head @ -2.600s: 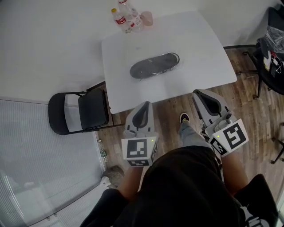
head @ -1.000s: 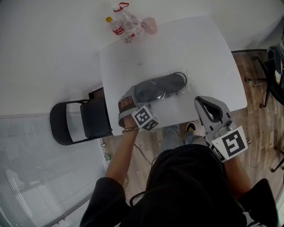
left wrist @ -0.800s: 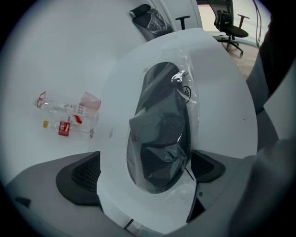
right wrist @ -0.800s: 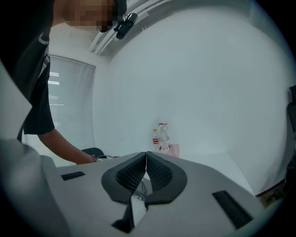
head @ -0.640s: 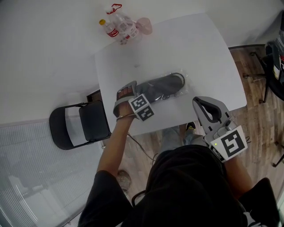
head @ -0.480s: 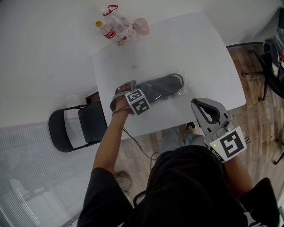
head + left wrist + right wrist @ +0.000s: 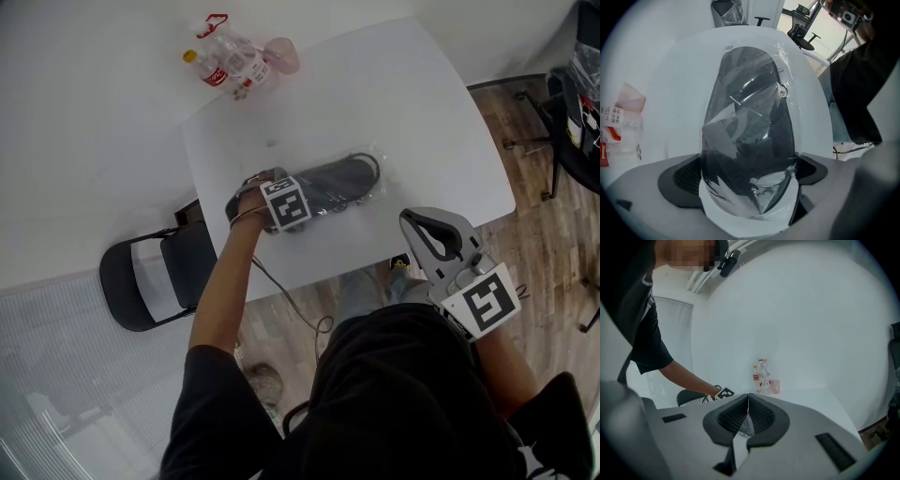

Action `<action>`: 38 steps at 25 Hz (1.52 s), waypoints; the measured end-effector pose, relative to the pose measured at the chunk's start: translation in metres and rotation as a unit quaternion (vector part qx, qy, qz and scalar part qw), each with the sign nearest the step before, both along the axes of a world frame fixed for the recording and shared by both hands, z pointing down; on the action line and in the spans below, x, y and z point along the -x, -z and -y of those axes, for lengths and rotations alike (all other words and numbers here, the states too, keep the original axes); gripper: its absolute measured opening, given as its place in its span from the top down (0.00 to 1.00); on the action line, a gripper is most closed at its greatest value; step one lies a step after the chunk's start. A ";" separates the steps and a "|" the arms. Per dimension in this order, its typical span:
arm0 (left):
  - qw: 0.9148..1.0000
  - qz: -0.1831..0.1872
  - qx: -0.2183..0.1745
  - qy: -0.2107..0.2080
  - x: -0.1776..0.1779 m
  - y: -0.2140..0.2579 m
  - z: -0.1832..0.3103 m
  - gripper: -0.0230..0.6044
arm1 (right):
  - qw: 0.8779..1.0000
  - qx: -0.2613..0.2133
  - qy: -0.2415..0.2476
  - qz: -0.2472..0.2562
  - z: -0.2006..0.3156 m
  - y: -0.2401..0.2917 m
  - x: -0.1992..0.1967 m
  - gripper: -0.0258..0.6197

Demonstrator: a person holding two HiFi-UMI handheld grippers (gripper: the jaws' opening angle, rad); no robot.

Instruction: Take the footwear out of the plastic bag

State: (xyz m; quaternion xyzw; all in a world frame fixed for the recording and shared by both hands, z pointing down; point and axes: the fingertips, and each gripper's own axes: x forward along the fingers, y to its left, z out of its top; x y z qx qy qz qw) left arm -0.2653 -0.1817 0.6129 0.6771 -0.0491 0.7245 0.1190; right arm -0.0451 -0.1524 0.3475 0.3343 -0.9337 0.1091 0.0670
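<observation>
Shoe job, mid-reach. Closest to me, my right gripper [image 7: 748, 411] was parked by my hip, off the table's near edge, fingers pressed flat together with nothing in them. So that hand was idle.

Further out, my left gripper [image 7: 747, 180] was down at one end of the plastic bag [image 7: 719, 140], fingers spread as wide as they go and straddling that end. The pads weren't squeezing yet, as far as I could tell. The dark shoe [image 7: 780, 117] was fully inside the bag, which lay flat near the middle of the white table [image 7: 422, 122] and ran lengthwise away from my left fingers.

My take on doing this bit well: I'd have closed on loose film only, not on the shoe through the plastic, or the two just travel together. I couldn't tell which end the opening was on, so worth checking before pinching. Then I'd bring the right hand in at the opening to grab the shoe itself while the left pinned the bag. That film looked crinkly and slick, so a shallow pinch would probably slip.

Way at the far corner sat some water bottles [image 7: 220, 66] and a pink cup [image 7: 281, 54], well clear of everything.
</observation>
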 end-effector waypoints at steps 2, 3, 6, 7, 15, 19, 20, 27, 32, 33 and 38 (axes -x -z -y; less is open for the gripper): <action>1.000 0.000 0.011 -0.003 -0.001 -0.002 -0.003 0.03 | 1.000 0.002 -0.002 -0.002 0.001 -0.001 -0.001 0.93; 1.000 -0.002 0.015 -0.004 -0.001 -0.002 -0.004 0.03 | 1.000 0.004 -0.002 -0.005 0.002 -0.002 -0.002 0.93; 1.000 -0.005 0.012 -0.004 0.004 -0.001 0.001 0.03 | 1.000 0.000 -0.001 -0.004 0.012 -0.003 -0.001 0.93; 1.000 -0.006 0.007 -0.004 0.007 -0.001 0.004 0.03 | 1.000 -0.004 -0.001 -0.001 0.018 -0.004 0.000 0.93; 0.999 -0.011 -0.038 -0.001 0.001 0.005 -0.002 0.04 | 0.999 -0.017 -0.005 -0.031 0.030 -0.003 -0.042 0.93; 0.997 -0.017 -0.079 -0.005 -0.001 0.011 -0.004 0.05 | 0.999 -0.019 -0.019 -0.037 0.031 -0.004 -0.058 0.93; 0.996 -0.022 -0.090 0.000 0.000 0.013 -0.005 0.06 | 0.999 -0.018 -0.021 -0.038 0.030 -0.006 -0.060 0.93; 0.984 -0.077 -0.151 0.050 -0.001 0.027 -0.014 0.12 | 0.999 -0.017 -0.028 -0.043 0.029 -0.007 -0.066 0.93; 0.975 -0.102 -0.191 0.044 -0.011 0.037 -0.014 0.12 | 0.999 -0.028 -0.024 -0.035 0.028 -0.001 -0.067 0.93; 0.973 -0.108 -0.200 0.042 -0.015 0.041 -0.013 0.12 | 0.999 -0.030 -0.023 -0.035 0.028 0.000 -0.068 0.93; 0.955 -0.143 -0.260 0.032 -0.039 0.071 -0.012 0.12 | 0.998 -0.051 -0.019 -0.026 0.025 0.013 -0.071 0.93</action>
